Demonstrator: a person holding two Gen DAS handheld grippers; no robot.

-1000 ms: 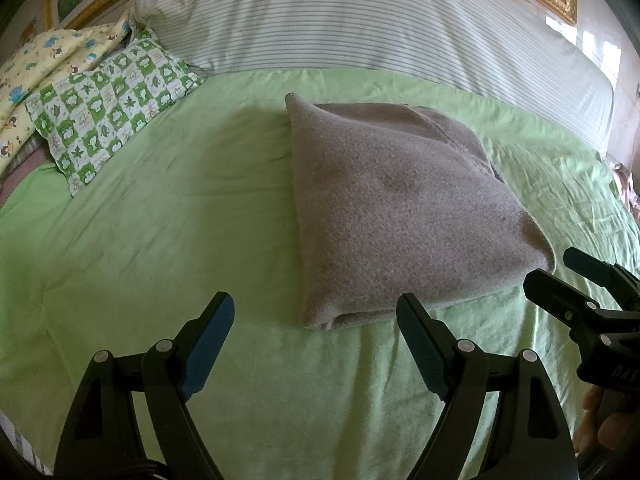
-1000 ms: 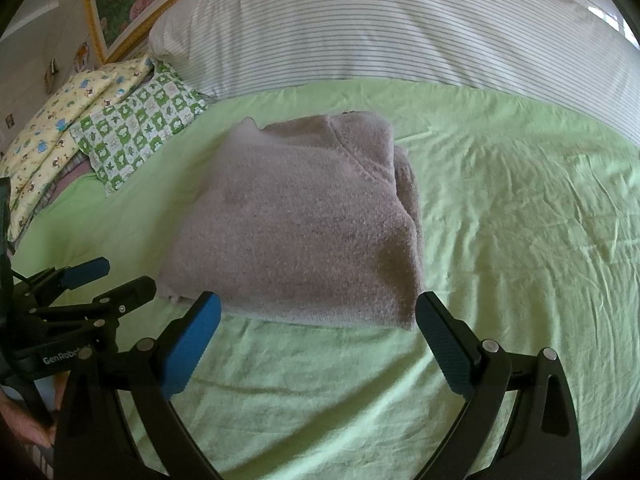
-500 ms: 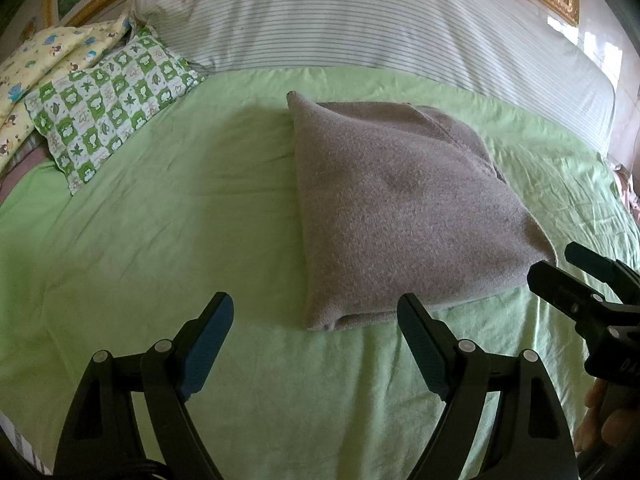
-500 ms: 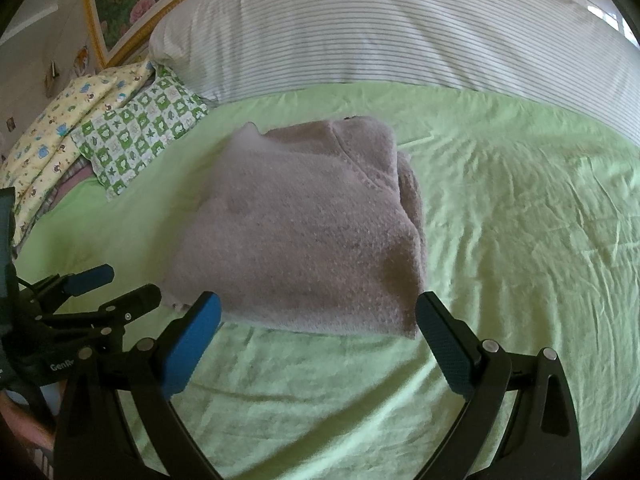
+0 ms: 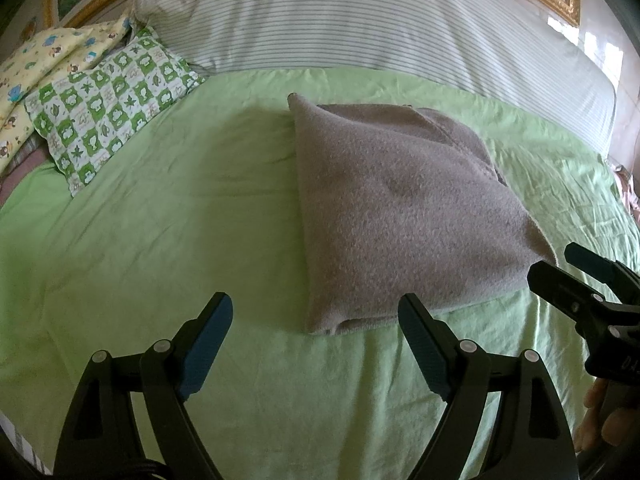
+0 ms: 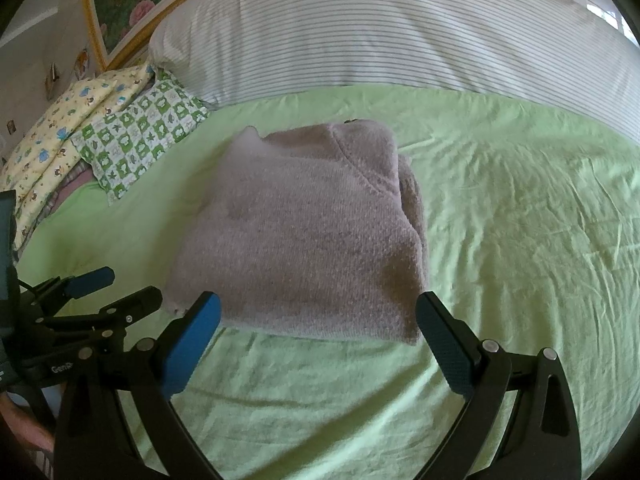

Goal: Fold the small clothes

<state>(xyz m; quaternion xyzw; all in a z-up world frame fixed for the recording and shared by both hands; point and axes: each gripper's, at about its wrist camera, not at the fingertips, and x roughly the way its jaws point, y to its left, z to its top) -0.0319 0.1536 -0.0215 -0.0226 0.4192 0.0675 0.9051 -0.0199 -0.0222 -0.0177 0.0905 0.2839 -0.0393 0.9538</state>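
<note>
A grey fleece garment [image 5: 404, 208] lies folded into a compact rectangle on the green bed sheet [image 5: 160, 240]; it also shows in the right wrist view [image 6: 308, 236]. My left gripper [image 5: 316, 312] is open and empty, just short of the garment's near left corner. My right gripper [image 6: 318, 308] is open and empty, just short of the garment's near edge. Each gripper shows in the other's view: the right one [image 5: 560, 268] at the right edge, the left one [image 6: 116, 284] at the lower left.
A striped white pillow [image 5: 360, 20] runs along the head of the bed. A green-checked small pillow [image 5: 108, 100] and a yellow printed one [image 5: 36, 68] lie at the far left. A gold picture frame [image 6: 120, 44] hangs behind.
Both grippers stay open and have drifted only slightly; the folded garment lies where it was.
</note>
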